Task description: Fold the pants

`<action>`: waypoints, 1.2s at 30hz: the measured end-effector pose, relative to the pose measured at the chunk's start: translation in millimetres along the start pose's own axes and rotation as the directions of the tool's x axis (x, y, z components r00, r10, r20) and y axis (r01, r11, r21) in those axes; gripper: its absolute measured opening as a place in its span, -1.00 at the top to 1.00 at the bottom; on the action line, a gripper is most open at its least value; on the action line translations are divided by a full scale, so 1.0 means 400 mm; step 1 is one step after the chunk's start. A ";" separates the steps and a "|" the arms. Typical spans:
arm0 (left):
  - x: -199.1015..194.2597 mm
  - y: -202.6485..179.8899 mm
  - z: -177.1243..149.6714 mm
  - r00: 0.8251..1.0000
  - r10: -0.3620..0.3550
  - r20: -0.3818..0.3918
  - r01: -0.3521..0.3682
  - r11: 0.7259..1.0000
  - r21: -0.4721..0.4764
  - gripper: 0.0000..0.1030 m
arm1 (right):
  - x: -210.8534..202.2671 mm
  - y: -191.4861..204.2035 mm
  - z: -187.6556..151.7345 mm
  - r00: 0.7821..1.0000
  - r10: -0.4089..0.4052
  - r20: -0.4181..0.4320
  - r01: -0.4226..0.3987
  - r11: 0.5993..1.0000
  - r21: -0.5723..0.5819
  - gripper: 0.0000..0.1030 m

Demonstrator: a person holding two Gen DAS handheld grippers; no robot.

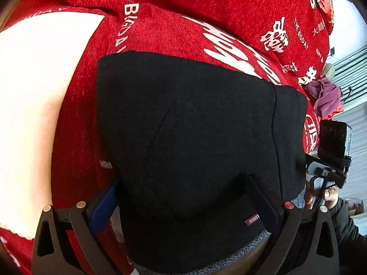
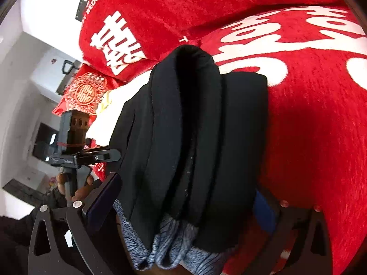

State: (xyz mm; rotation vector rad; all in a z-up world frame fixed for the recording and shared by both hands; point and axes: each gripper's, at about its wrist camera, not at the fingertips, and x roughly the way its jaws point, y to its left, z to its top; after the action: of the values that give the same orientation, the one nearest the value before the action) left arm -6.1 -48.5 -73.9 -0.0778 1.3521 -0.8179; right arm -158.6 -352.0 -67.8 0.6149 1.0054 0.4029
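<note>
Pants (image 1: 195,137), black and thick, sit bundled between the fingers of both grippers, over a bed spread with a red blanket (image 1: 160,29). The left gripper (image 1: 190,206) has its blue-padded fingers (image 1: 104,208) spread wide to either side of the cloth, which fills the gap between them and hides the tips; whether the pads are pressing on it I cannot tell. A small maroon label (image 1: 252,218) shows near the lower edge, and a grey fleecy lining (image 1: 229,259) peeks out beneath. The right gripper (image 2: 185,206) stands just as wide, its fingers (image 2: 105,197) flanking the stacked folds of the pants (image 2: 195,126), whose layers run away from the camera in long ridges; again the grip itself is hidden by the cloth. Beyond the bundle the blanket carries large white lettering, and a red pillow (image 2: 137,23) with white characters lies further back. Off to one side in each view appears the other handle with its camera, held in a hand (image 2: 78,188).
</note>
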 end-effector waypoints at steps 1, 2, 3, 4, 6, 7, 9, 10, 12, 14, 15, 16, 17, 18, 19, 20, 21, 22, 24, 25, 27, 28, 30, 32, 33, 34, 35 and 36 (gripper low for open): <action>0.004 0.008 0.001 1.000 -0.011 -0.001 0.011 1.000 -0.008 -1.00 | 0.000 -0.006 0.002 1.000 0.020 0.004 -0.020 1.000 0.001 -1.00; 0.007 0.018 0.001 1.000 -0.025 -0.003 0.025 1.000 -0.019 -1.00 | 0.000 -0.009 0.004 1.000 0.029 0.003 -0.029 1.000 0.005 -1.00; 0.011 0.029 0.002 0.999 -0.039 -0.006 0.039 0.999 -0.029 -1.00 | 0.000 -0.010 0.004 0.999 0.032 -0.001 -0.032 0.999 0.006 -1.00; 0.014 0.035 0.004 0.999 -0.051 -0.010 0.051 0.998 -0.034 -1.00 | 0.002 -0.009 0.006 1.000 0.027 -0.006 -0.027 1.000 0.008 -1.00; 0.018 0.051 0.004 0.996 -0.085 -0.016 0.084 0.995 -0.046 -1.00 | 0.005 -0.003 0.007 1.000 0.010 -0.008 -0.010 1.000 0.012 -1.00; 0.018 0.058 0.003 0.995 -0.098 -0.020 0.097 0.994 -0.052 -1.00 | 0.008 0.001 0.007 1.000 -0.003 -0.010 0.003 1.000 0.007 -1.00; 0.023 0.069 0.002 0.992 -0.125 -0.024 0.124 0.990 -0.067 -1.00 | 0.009 0.008 0.003 1.000 -0.021 -0.010 0.021 1.000 -0.008 -1.00; 0.026 0.070 0.002 0.991 -0.128 -0.024 0.126 0.990 -0.069 -1.00 | 0.012 0.014 0.001 0.999 -0.034 -0.009 0.034 0.999 -0.024 -1.00; 0.028 0.069 0.000 0.992 -0.122 -0.007 0.121 0.990 -0.078 -1.00 | 0.017 0.024 0.000 0.998 -0.059 -0.009 0.058 0.997 -0.044 -1.00; 0.025 0.064 -0.013 0.993 -0.111 0.033 0.113 0.990 -0.079 -1.00 | 0.022 0.030 -0.001 0.997 -0.082 -0.001 0.082 0.996 -0.046 -1.00; 0.024 0.061 -0.016 0.993 -0.107 0.042 0.110 0.991 -0.075 -1.00 | 0.027 0.036 0.000 0.995 -0.102 0.005 0.102 0.994 -0.049 -1.00; 0.023 0.061 -0.018 0.993 -0.107 0.050 0.111 0.991 -0.076 -1.00 | 0.030 0.040 0.001 0.993 -0.115 0.006 0.115 0.992 -0.049 -1.00; 0.023 0.063 -0.021 0.992 -0.110 0.056 0.115 0.990 -0.082 -1.00 | 0.033 0.044 0.002 0.992 -0.128 0.005 0.128 0.991 -0.044 -1.00; 0.023 0.064 -0.025 0.991 -0.117 0.063 0.123 0.988 -0.090 -1.00 | 0.037 0.049 0.004 0.989 -0.145 0.002 0.145 0.989 -0.037 -1.00; 0.020 0.061 -0.028 0.990 -0.121 0.068 0.126 0.988 -0.087 -0.94 | 0.041 0.058 0.008 0.986 -0.169 -0.005 0.169 0.985 -0.039 -1.00; 0.014 0.056 -0.030 0.990 -0.121 0.074 0.126 0.989 -0.075 -0.88 | 0.046 0.065 0.010 0.982 -0.189 -0.012 0.188 0.981 -0.045 -0.98; 0.004 0.049 -0.032 0.989 -0.123 0.078 0.128 0.990 -0.063 -0.64 | 0.051 0.074 0.011 0.978 -0.209 -0.019 0.208 0.977 -0.055 -0.86; -0.016 0.032 -0.036 0.988 -0.128 0.089 0.132 0.990 -0.040 -0.37 | 0.053 0.084 0.014 0.974 -0.224 -0.025 0.222 0.973 -0.064 -0.70; -0.041 0.006 -0.038 0.990 -0.103 0.096 0.105 0.994 -0.019 -0.21 | 0.043 0.100 0.015 0.977 -0.211 -0.025 0.209 0.975 -0.072 -0.26; -0.048 0.002 -0.038 0.991 -0.096 0.095 0.099 0.995 -0.021 -0.16 | 0.034 0.111 0.015 0.976 -0.219 -0.015 0.217 0.973 -0.083 -0.17; -0.057 -0.005 -0.036 0.991 -0.092 0.097 0.096 0.995 -0.040 -0.13 | 0.016 0.126 0.017 0.975 -0.222 0.002 0.222 0.970 -0.098 0.04; -0.064 -0.012 -0.035 0.990 -0.093 0.103 0.097 0.995 -0.038 -0.09 | 0.007 0.127 0.019 0.977 -0.214 0.012 0.214 0.973 -0.086 0.05; -0.079 -0.029 -0.037 0.990 -0.082 0.115 0.085 0.996 -0.018 -0.06 | 0.000 0.135 0.018 0.977 -0.214 0.017 0.214 0.972 -0.096 0.08; -0.103 -0.055 -0.037 0.988 -0.080 0.131 0.081 0.997 0.002 0.00 | -0.006 0.139 0.018 0.976 -0.218 0.020 0.219 0.970 -0.101 0.08; -0.111 -0.063 -0.036 0.988 -0.079 0.136 0.079 0.997 0.005 0.00 | -0.011 0.138 0.018 0.976 -0.215 0.020 0.216 0.972 -0.098 0.08; -0.119 -0.072 -0.031 0.987 -0.081 0.139 0.080 0.997 0.007 0.01 | -0.017 0.139 0.019 0.977 -0.213 0.022 0.214 0.972 -0.097 0.08; -0.127 -0.082 -0.027 0.986 -0.087 0.142 0.087 0.996 0.007 0.01 | -0.022 0.142 0.020 0.977 -0.212 0.025 0.213 0.972 -0.094 0.08; -0.132 -0.092 -0.021 0.985 -0.091 0.144 0.090 0.996 0.009 0.01 | -0.033 0.145 0.025 0.977 -0.211 0.031 0.213 0.973 -0.092 0.08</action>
State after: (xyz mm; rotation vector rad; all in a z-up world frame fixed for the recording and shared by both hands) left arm -30.5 -42.4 -14.1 -0.1946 1.2176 -0.8733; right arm -158.4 -318.0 -17.9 0.4199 1.0144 0.2529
